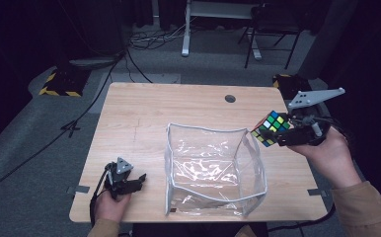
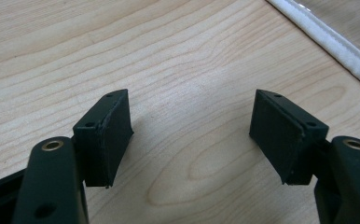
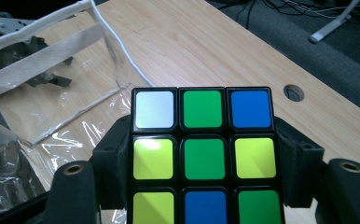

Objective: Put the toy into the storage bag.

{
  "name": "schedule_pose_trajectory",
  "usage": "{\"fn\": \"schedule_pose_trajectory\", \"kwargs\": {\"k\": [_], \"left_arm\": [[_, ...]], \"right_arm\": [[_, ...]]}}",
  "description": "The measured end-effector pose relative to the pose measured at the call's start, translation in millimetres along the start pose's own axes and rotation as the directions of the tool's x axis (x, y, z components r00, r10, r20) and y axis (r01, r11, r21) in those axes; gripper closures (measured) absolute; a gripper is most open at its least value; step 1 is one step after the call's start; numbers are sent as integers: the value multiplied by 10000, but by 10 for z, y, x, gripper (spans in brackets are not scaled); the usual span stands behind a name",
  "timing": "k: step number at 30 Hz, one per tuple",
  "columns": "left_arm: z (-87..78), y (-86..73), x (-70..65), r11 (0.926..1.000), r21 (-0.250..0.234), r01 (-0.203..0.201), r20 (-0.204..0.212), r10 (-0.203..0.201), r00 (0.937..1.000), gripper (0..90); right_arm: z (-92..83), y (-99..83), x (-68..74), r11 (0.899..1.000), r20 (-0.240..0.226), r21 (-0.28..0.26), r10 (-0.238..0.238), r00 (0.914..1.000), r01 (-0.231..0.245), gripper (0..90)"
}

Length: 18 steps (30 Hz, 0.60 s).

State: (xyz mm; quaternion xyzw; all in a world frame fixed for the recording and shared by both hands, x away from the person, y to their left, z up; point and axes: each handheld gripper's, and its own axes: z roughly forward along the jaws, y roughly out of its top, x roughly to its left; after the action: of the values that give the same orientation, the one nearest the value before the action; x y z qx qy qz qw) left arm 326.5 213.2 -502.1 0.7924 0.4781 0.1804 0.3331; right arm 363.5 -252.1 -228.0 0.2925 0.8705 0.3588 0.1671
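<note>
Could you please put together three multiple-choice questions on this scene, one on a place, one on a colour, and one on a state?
1. Where is the puzzle cube?
A. Inside the clear bag
B. Between the right gripper's jaws, above the table's right side
C. Flat on the table by the left gripper

2. What colour is the centre tile of the cube face seen in the right gripper view?
A. Green
B. Red
C. White

3. How does the left gripper stand?
A. Shut on the bag's rim
B. Shut on nothing
C. Open over bare wood

Answers: 1 B, the right gripper clamps the cube beside the clear bag. 2 A, the middle tile is green. 3 C, its jaws stand apart with only table between them.
</note>
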Motion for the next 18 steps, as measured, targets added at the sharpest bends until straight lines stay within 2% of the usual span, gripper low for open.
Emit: {"fn": "schedule_pose_trajectory", "kwargs": {"k": [4, 7, 10, 13, 18], "left_arm": [[5, 4, -1, 10000, -23, -16, -104, 16, 9999, 298], [5, 4, -1, 10000, -25, -9, -115, 8, 9999, 298], [5, 4, -2, 10000, -25, -12, -112, 12, 9999, 298], [6, 3, -4, 10000, -2, 9, -51, -9, 10000, 297], [5, 4, -1, 10000, -13, -24, -94, 24, 10000, 298]], "right_arm": [[83, 151, 112, 9995, -257, 79, -299, 9992, 301, 339], [224, 244, 183, 9985, -784, 317, -409, 9961, 435, 339], [333, 327, 267, 9964, -989, 496, -629, 9931, 680, 340], [396, 420, 349, 9912, -1085, 503, -1163, 9873, 1223, 340], [511, 545, 478, 9831, -1338, 555, -1656, 9771, 1742, 339]]}}
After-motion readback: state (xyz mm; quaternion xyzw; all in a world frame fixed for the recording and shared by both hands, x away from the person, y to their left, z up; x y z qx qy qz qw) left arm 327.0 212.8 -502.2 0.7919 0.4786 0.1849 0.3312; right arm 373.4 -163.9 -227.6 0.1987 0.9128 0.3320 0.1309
